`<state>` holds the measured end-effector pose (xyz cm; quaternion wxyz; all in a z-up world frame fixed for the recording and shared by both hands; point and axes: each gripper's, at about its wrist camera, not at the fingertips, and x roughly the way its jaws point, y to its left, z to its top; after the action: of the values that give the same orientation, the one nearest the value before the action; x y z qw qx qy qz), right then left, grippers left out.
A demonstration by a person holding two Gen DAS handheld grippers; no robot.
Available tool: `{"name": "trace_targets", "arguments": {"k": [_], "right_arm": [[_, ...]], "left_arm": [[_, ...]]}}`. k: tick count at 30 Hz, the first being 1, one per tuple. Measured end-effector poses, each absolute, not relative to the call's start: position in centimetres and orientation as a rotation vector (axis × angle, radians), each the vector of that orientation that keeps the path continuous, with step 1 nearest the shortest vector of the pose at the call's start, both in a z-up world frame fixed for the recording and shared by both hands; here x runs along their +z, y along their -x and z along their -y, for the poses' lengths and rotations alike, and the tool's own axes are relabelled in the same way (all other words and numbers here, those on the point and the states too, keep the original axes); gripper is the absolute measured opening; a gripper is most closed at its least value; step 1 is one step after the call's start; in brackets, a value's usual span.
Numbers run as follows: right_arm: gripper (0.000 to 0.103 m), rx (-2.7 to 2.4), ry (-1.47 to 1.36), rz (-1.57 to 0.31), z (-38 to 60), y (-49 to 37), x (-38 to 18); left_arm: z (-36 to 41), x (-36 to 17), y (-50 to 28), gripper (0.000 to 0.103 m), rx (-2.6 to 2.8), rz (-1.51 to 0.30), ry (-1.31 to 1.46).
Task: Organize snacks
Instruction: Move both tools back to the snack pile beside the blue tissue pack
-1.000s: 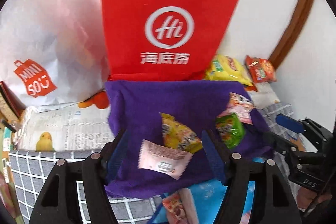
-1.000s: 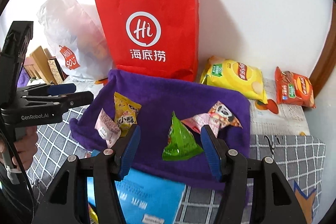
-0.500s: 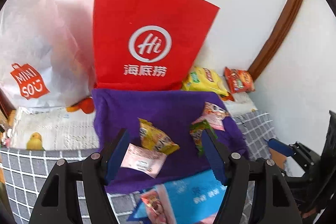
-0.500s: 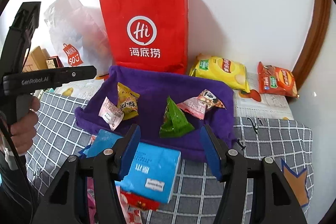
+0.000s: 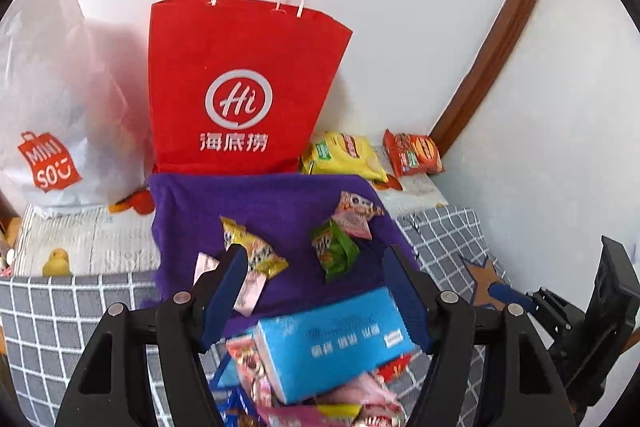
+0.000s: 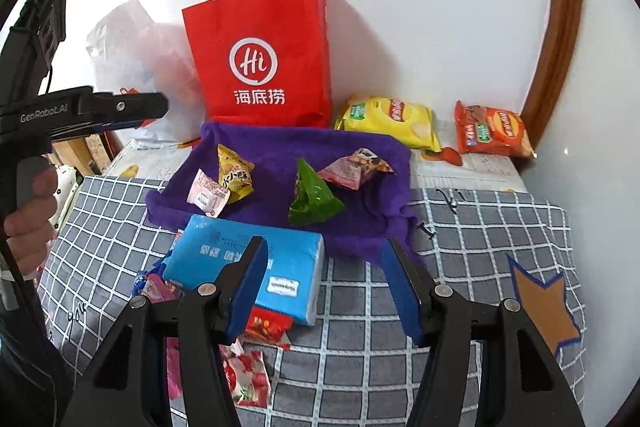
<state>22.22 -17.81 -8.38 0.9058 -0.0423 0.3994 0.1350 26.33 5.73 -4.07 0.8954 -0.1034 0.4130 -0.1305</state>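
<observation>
A purple cloth (image 5: 276, 203) (image 6: 280, 147) lies on the checked bed cover. On it are a yellow snack packet (image 5: 252, 251) (image 6: 234, 173), a pink one (image 6: 208, 193), a green one (image 5: 334, 251) (image 6: 312, 195) and a pink-brown one (image 5: 356, 215) (image 6: 354, 169). A blue box (image 5: 332, 343) (image 6: 248, 259) sits on more packets in front of the cloth. My left gripper (image 5: 316, 291) is open and empty above the box. My right gripper (image 6: 326, 283) is open and empty, held back over the cover.
A red paper bag (image 5: 240, 87) (image 6: 264, 59) stands behind the cloth against the wall. A white plastic bag (image 5: 52, 115) is to its left. A yellow chip bag (image 6: 388, 119) and an orange one (image 6: 492, 131) lie at the back right.
Both grippers have pulled back and up from the cloth. The blue box and loose packets in front have come into view. Both stay open.
</observation>
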Motion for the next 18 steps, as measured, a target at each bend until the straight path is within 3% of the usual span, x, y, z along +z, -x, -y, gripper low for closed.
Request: {"name": "trace_targets", "arguments": {"k": [14,18], "right_arm": [[0.054,0.3,0.028,-0.937,18.3,-18.4,-12.8],[0.043,0.325,0.038,-0.949,17.2,-17.9,-14.3]], "left_arm": [[-9.2,-6.1,-19.9,0.069,-0.149,-0.909,0.19],[-10.0,-7.1,-18.5,0.069,-0.12,-0.928,0.182]]}}
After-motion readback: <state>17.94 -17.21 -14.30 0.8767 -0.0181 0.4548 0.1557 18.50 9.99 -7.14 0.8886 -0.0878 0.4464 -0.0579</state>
